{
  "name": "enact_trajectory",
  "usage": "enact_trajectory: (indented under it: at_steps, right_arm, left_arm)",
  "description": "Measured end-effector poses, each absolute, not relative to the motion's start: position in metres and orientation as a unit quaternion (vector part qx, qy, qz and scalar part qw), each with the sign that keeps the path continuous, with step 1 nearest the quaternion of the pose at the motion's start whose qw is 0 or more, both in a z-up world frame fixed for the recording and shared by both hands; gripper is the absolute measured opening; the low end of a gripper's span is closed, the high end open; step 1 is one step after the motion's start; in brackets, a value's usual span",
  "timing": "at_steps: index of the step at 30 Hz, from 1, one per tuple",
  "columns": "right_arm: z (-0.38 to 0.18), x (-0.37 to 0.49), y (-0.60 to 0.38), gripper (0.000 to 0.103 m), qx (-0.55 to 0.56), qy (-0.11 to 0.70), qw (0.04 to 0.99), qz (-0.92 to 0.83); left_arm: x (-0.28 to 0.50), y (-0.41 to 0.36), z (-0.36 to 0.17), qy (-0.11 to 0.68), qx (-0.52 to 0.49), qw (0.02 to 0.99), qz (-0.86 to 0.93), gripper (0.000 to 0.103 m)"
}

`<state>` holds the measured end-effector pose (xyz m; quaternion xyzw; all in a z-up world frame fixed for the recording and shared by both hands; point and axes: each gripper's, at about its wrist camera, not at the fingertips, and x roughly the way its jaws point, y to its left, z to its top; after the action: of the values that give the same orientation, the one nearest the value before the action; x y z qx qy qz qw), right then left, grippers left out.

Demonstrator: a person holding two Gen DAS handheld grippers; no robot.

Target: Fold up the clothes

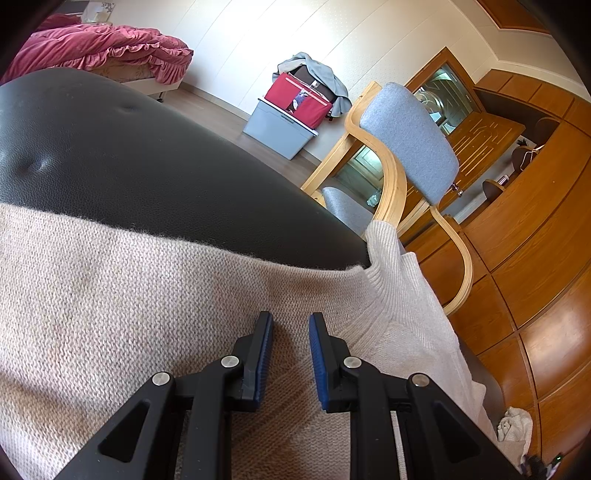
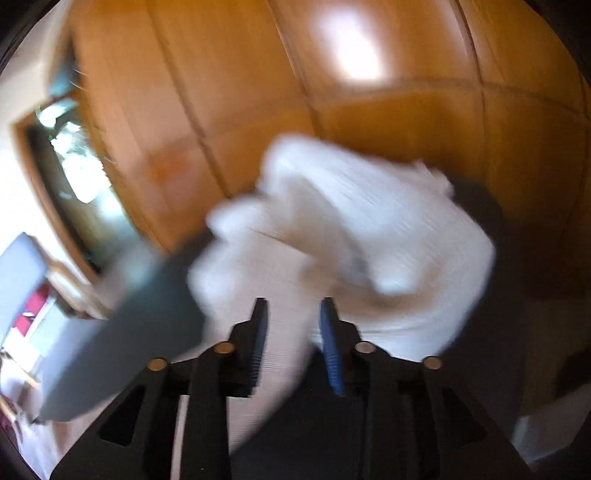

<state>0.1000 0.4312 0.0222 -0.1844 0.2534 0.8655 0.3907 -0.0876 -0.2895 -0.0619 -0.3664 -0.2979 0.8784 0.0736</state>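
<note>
On one black padded leather surface (image 1: 155, 162) lies one beige knitted sweater (image 1: 110, 295); left gripper (image 1: 290, 328) hovers above it, fingers parted, empty. Right gripper (image 2: 293, 314) gapes before one blurred white garment (image 2: 354, 236), gripping nothing.

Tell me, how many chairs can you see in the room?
1: a wooden-framed chair with grey-blue cushions, standing beyond the far edge of the black padded surface, in front of the wooden cabinets. The right wrist view is too blurred to rule out others.

White wall (image 1: 258, 33), wood floor (image 1: 221, 122), bed (image 1: 99, 48), grey-cushioned wooden chair (image 1: 406, 140), orange wood panelling (image 1: 535, 229).
</note>
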Motion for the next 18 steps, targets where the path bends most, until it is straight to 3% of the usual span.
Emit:
enact_trajectory:
  at_steps: [2,7,8,9,10,14,18]
  right_arm:
    - [0.033,0.073,0.390,0.044,-0.189,0.205,0.317,0.906]
    - [0.015,-0.025,0.282,0.042,-0.311,0.120,0.044,0.942]
    - [0.008,-0.040,0.261,0.036,-0.329,0.105,0.011,0.939]
    - [0.002,-0.055,0.242,0.019,-0.345,0.090,-0.020,0.934]
    - [-0.003,-0.069,0.226,0.017,-0.360,0.082,-0.048,0.928]
    - [-0.027,-0.121,0.191,0.017,-0.417,0.071,-0.115,0.899]
    - [-0.035,-0.137,0.202,0.013,-0.424,0.065,-0.085,0.899]
  left_arm:
    - [-0.088,-0.290,-0.062,-0.298,-0.366,0.074,0.878,0.019]
    - [-0.088,-0.289,-0.062,-0.299,-0.366,0.074,0.878,0.019]
    - [-0.088,-0.289,-0.062,-0.299,-0.366,0.074,0.878,0.019]
    - [-0.088,-0.289,-0.062,-0.299,-0.366,0.074,0.878,0.019]
    - [-0.088,-0.289,-0.062,-0.299,-0.366,0.074,0.878,0.019]
    - [-0.088,-0.289,-0.062,-0.299,-0.366,0.073,0.878,0.019]
    - [-0.088,-0.287,-0.061,-0.295,-0.367,0.071,0.879,0.019]
